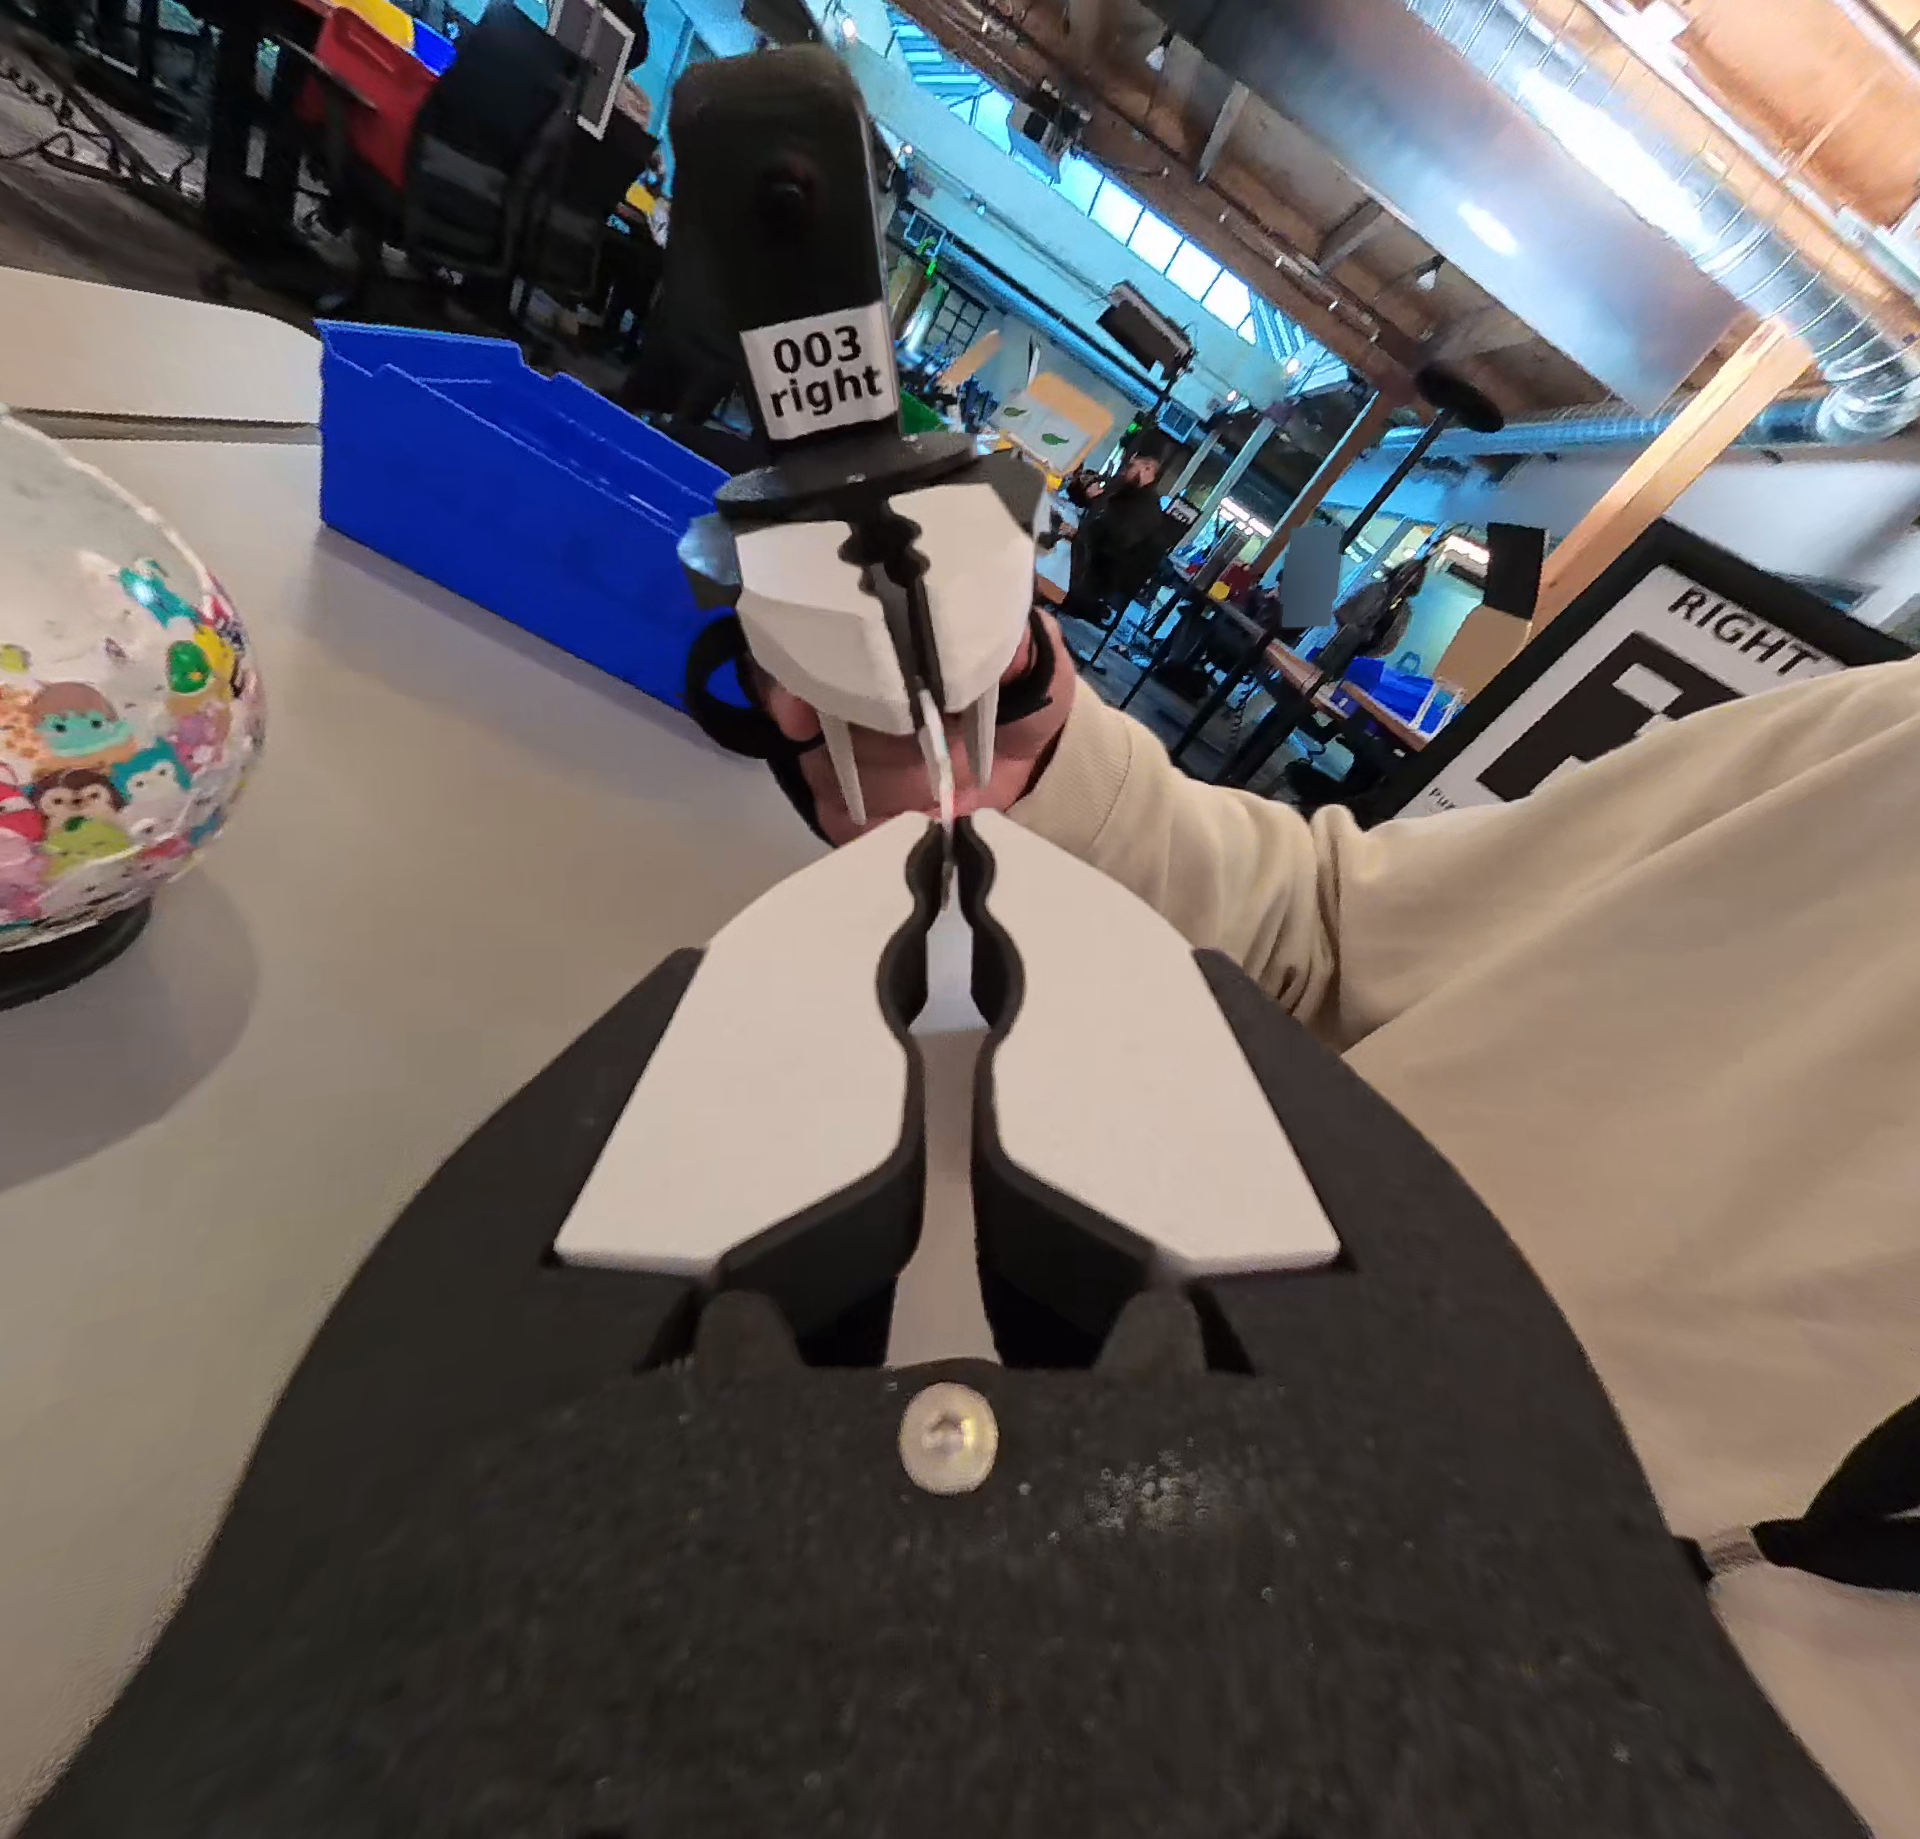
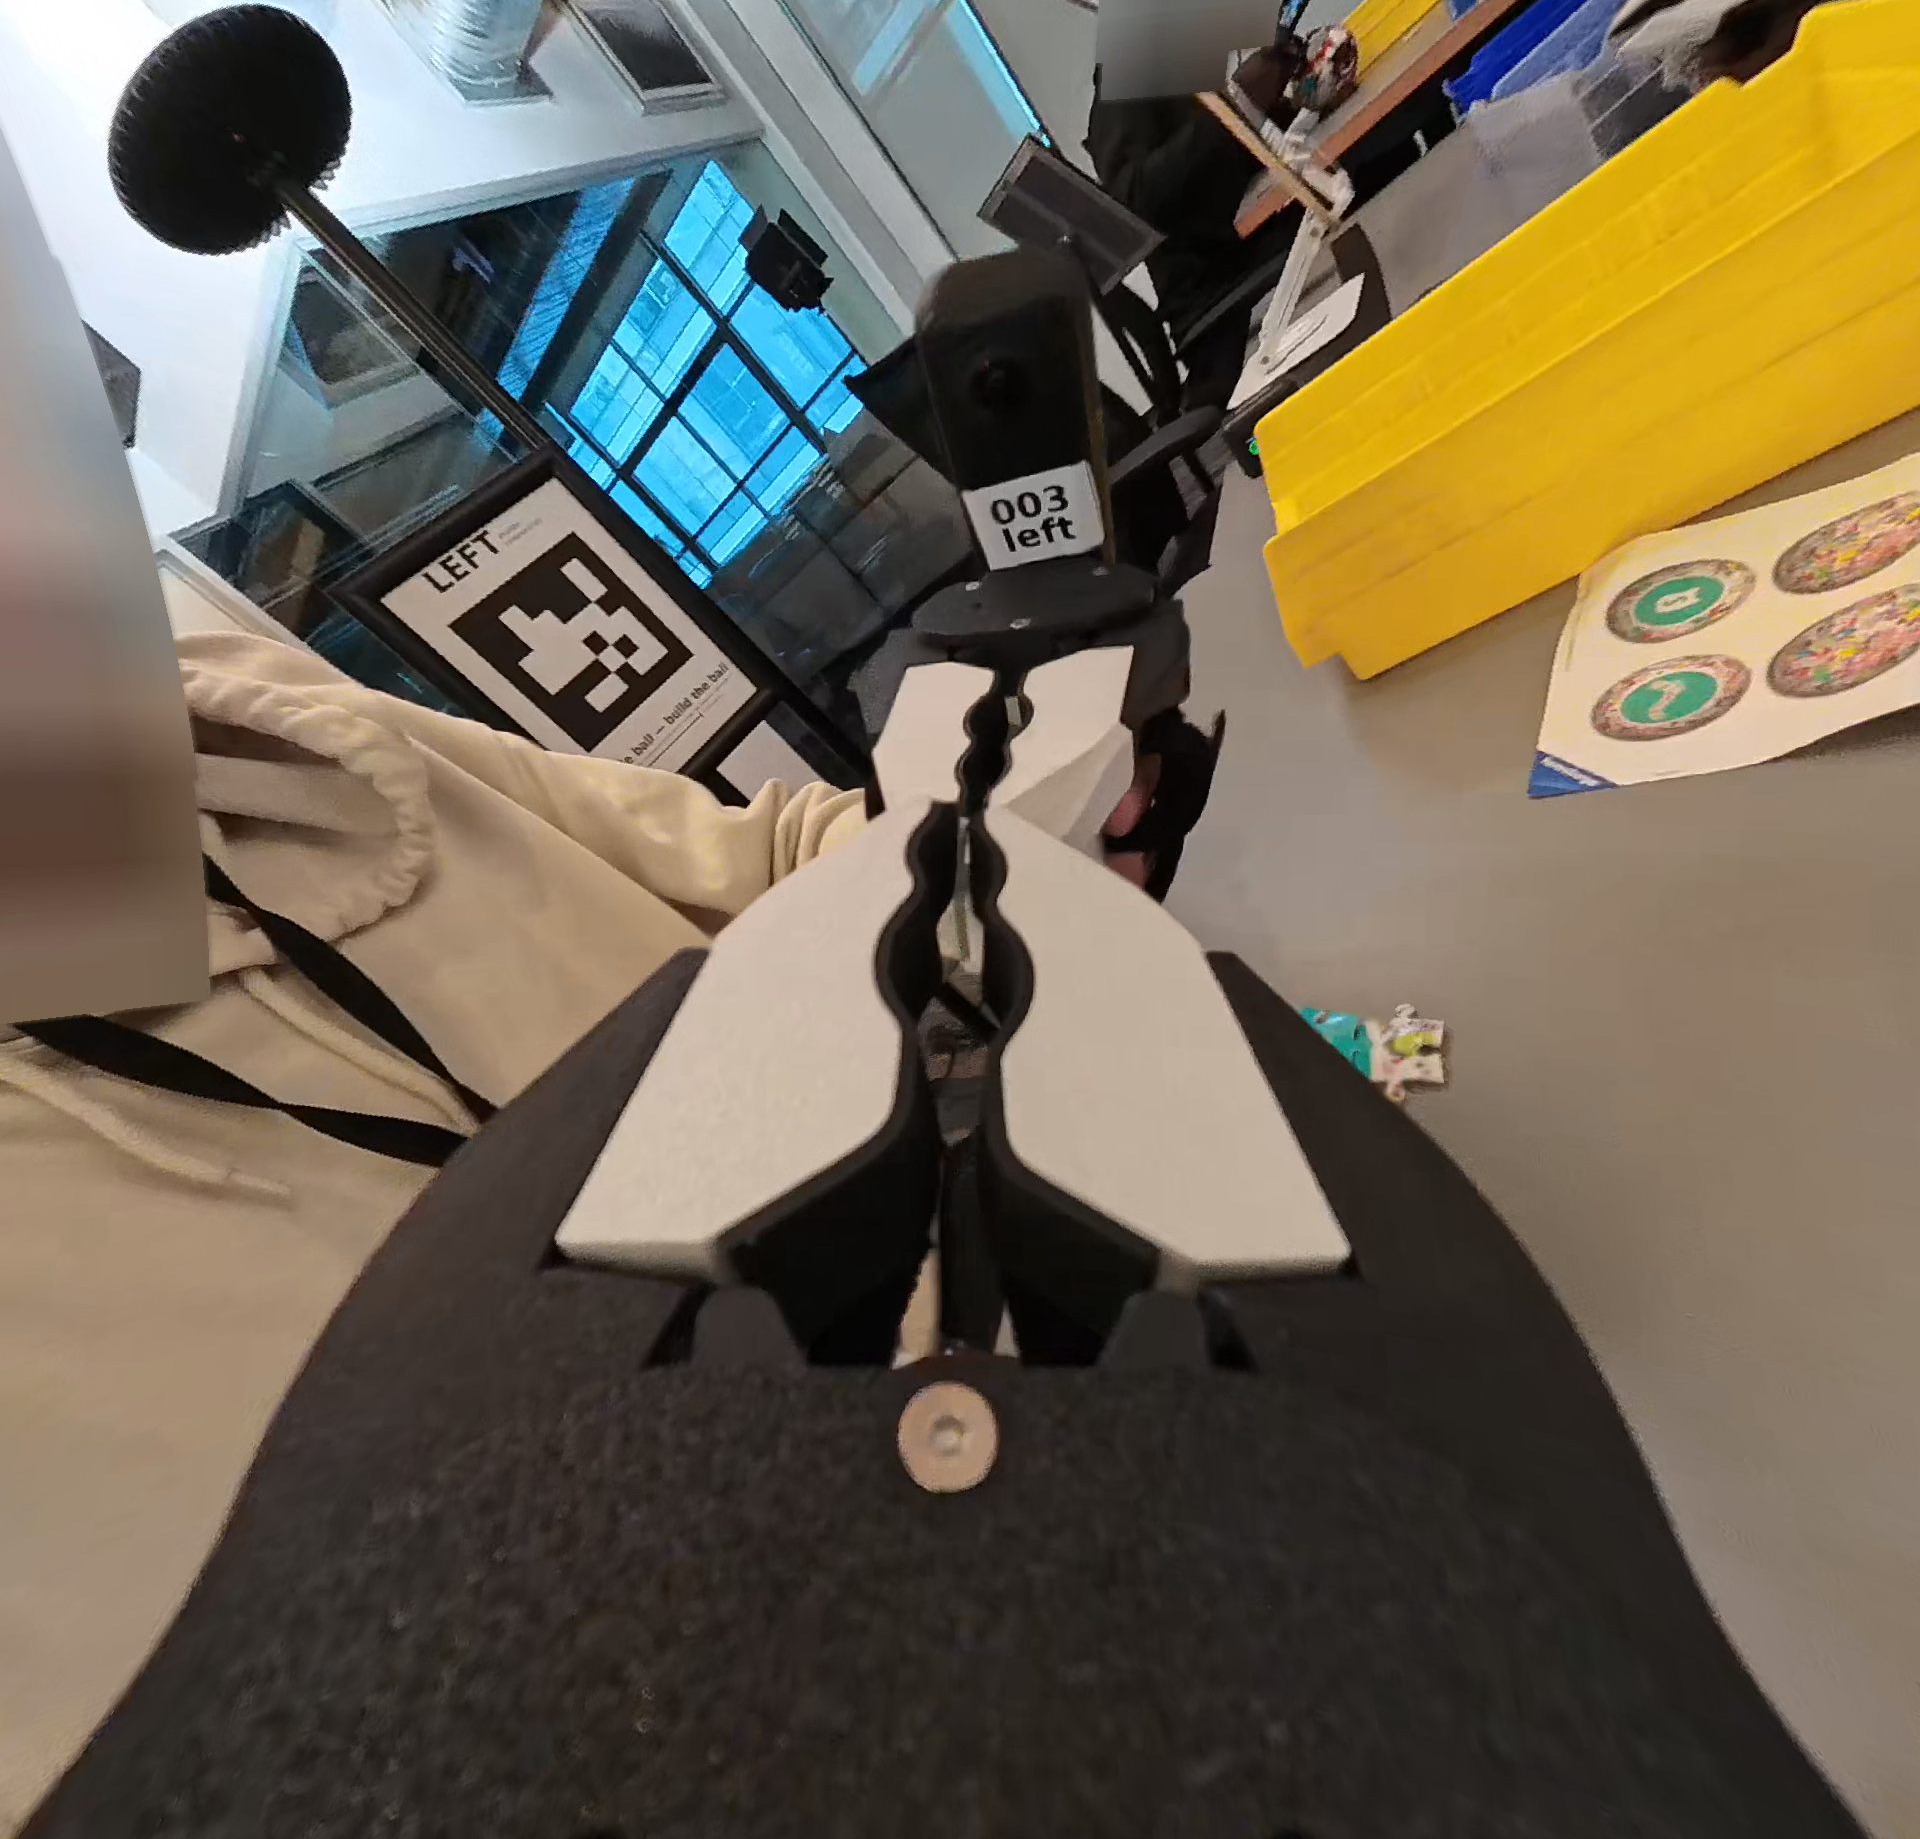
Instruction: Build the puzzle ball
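Puzzle ball, partly built and printed with bright cartoon creatures, sits on a dark round stand at the far left of the grey surface in the left wrist view, well apart from both claws. Between the claws, held up in the air, a thin puzzle piece shows edge-on: the left claw is nearly closed with its tips pinching one end, and the right claw, likewise narrow, appears to grip the other end, tip to tip with its partner. I judge the piece light, thin and rigid plastic, somewhat slippery and apt to twist in a pinch, so it is best held by its flat faces away from the interlocking tabs; the ball itself looks hollow and light, liable to roll off its stand or shed pieces if pressed hard. More loose pieces lie on the surface in the right wrist view, near a printed guide sheet and a yellow bin; a blue bin stands behind the ball.
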`<action>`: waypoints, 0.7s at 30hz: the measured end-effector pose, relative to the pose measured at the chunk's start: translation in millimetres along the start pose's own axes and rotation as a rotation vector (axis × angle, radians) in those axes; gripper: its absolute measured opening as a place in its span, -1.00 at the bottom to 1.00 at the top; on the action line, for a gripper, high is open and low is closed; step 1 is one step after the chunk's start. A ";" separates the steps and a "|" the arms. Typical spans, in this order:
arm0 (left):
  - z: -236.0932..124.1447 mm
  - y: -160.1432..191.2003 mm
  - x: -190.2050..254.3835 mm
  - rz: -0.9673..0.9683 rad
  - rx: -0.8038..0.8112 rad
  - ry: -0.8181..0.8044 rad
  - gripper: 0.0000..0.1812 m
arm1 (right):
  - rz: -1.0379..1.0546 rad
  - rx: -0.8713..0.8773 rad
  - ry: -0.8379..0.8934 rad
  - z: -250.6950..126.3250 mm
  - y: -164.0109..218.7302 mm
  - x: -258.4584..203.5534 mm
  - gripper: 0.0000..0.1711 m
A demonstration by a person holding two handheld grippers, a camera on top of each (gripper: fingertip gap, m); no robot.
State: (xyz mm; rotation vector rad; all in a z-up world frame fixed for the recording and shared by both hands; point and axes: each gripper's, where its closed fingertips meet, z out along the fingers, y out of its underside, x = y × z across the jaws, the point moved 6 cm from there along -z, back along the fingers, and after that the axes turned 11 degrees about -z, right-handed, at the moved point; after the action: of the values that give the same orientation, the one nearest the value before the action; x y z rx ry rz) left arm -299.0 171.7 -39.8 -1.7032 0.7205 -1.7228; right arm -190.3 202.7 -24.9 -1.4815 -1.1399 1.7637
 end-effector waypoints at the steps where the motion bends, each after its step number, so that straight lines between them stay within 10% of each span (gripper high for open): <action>1: -0.8 0.7 -0.6 -0.009 0.008 0.013 -0.99 | -0.016 -0.001 0.011 1.3 0.0 -0.2 -0.97; 8: -33.6 -17.5 -61.4 0.064 0.034 -0.273 -0.99 | -0.336 -0.181 0.617 -57.8 5.2 34.1 -0.66; 12: -67.5 -61.6 -136.9 0.045 0.004 -0.567 -0.99 | -0.188 -0.337 0.994 -124.3 50.3 95.5 -0.04; 21: -24.6 -114.5 -249.7 -0.200 -0.083 -0.523 -0.99 | -0.076 -0.309 0.830 -88.3 60.1 157.7 0.21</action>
State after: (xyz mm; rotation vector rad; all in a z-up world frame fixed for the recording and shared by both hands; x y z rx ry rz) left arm -330.5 432.7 -123.0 -2.2199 0.3939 -1.2854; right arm -135.0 328.7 -156.6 -2.0300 -1.0018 0.7672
